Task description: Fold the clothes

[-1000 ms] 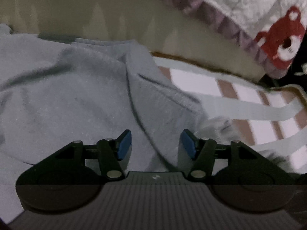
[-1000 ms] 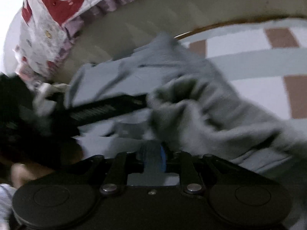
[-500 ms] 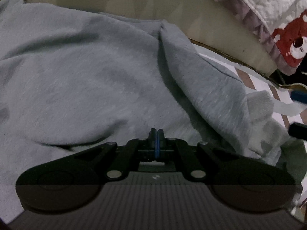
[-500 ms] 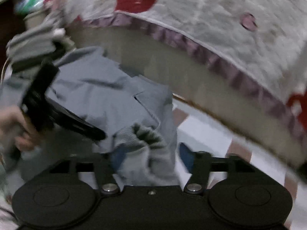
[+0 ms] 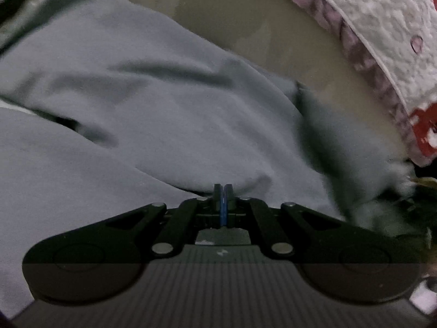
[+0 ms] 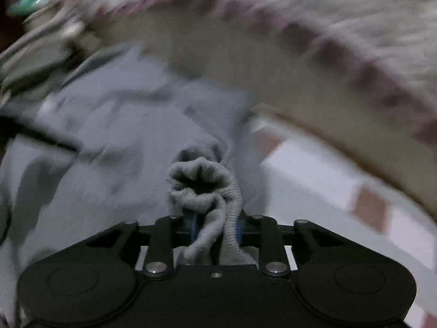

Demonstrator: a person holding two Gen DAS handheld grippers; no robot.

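Grey-blue soft cotton garment lay spread and wrinkled over the bed, filling most of the left wrist view, with one long fold running across its middle. My left claw was fully closed, its two blue pads pressed flat together just above the cloth; I could not tell if a thin bit of fabric was caught between them. My right claw had just been closing, and it was clamped on the ribbed grey cuff of the same garment, which bunched up in front of the blue pads. Beside the garment, on the right, was the checked white and brown bed sheet. Behind it was a quilted white blanket with purple frill and red print.
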